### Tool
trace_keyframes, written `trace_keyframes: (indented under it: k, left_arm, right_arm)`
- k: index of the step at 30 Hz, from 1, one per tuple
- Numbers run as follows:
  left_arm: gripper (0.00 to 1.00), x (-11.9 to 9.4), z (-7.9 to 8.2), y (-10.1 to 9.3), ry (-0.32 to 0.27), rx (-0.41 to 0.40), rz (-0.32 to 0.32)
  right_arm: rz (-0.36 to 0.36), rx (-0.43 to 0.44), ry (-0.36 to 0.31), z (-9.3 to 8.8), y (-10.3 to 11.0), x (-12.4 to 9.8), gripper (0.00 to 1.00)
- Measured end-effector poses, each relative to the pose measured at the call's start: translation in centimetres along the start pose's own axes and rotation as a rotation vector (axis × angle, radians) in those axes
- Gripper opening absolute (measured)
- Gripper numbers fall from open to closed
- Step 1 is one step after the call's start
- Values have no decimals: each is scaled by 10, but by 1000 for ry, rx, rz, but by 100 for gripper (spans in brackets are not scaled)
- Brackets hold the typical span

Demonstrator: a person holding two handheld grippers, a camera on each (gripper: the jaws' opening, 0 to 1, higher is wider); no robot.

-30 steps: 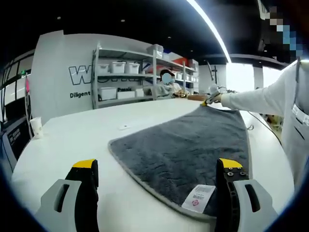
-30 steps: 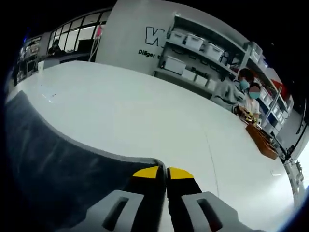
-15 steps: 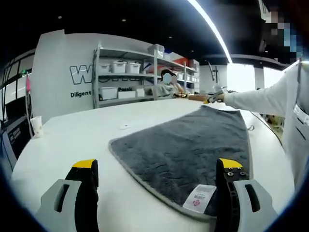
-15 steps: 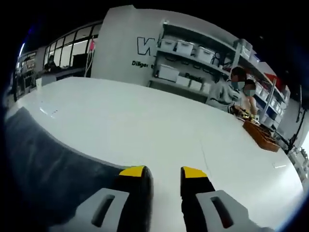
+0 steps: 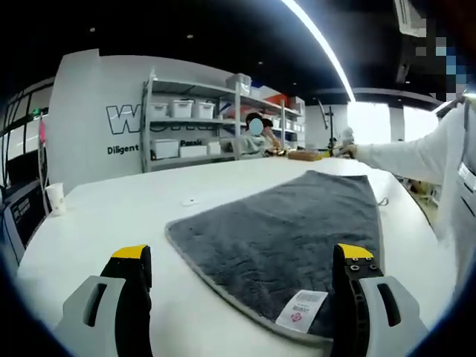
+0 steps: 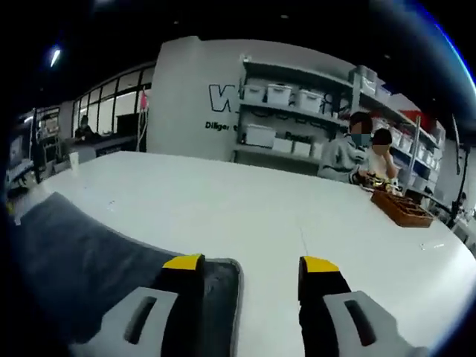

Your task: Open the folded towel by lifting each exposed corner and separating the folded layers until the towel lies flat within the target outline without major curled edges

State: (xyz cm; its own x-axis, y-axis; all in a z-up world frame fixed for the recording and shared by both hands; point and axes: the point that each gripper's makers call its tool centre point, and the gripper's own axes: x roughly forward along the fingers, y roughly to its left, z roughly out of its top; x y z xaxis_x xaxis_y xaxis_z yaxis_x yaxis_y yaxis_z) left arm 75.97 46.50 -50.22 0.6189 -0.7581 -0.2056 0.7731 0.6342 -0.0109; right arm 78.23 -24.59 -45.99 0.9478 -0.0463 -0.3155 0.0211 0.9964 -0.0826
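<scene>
A dark grey towel (image 5: 290,227) lies spread flat on the white table (image 5: 111,216), with a white label (image 5: 296,311) at its near edge. My left gripper (image 5: 242,256) stands open just above that near edge, its right finger over the towel beside the label. In the right gripper view the towel's far corner (image 6: 216,279) lies flat under my right gripper (image 6: 253,260), which is open and holds nothing. In the left gripper view that right gripper (image 5: 344,139) shows far off at the end of a white sleeve (image 5: 405,156), above the towel's far corner.
Shelving with white bins (image 5: 190,126) lines the back wall. Two people (image 6: 364,152) sit at the table's far side beside a brown tray (image 6: 401,208). A paper cup (image 5: 53,197) stands at the left edge, and a small white item (image 5: 191,201) lies on the table.
My right gripper went from shut on the towel's far corner to open and rose; the corner now lies flat on the table. The left gripper stayed put.
</scene>
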Motion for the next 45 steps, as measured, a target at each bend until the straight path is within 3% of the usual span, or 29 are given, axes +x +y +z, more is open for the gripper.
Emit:
trace_keyframes:
  k: [9,12,17,21,27,33,39,45]
  left_arm:
    - [100,-2,5,-4,-25,-7,-13]
    - [100,-1,5,-4,-28,-11,-17]
    - [100,0,8,-9,-37,-7,-32]
    - [100,-1,11,-11,-48,-6,-43]
    - [100,-2,16,-15,-63,1,-53]
    - [100,-4,20,-18,-79,4,-61]
    - [100,-4,22,-20,-86,5,-68]
    - [100,-4,23,-20,-90,3,-71]
  right_arm:
    - [96,73,-113,28,27,-55,63]
    - [134,64,-142,27,48,-84,65]
    - [193,52,-175,29,72,-113,70]
    - [227,22,-172,18,96,-141,76]
    - [251,-8,-146,3,109,-169,88]
    - [264,-59,-85,-26,125,-190,99]
    - [268,-75,-56,-50,125,-200,99]
    - [234,-14,-8,-77,114,-204,99]
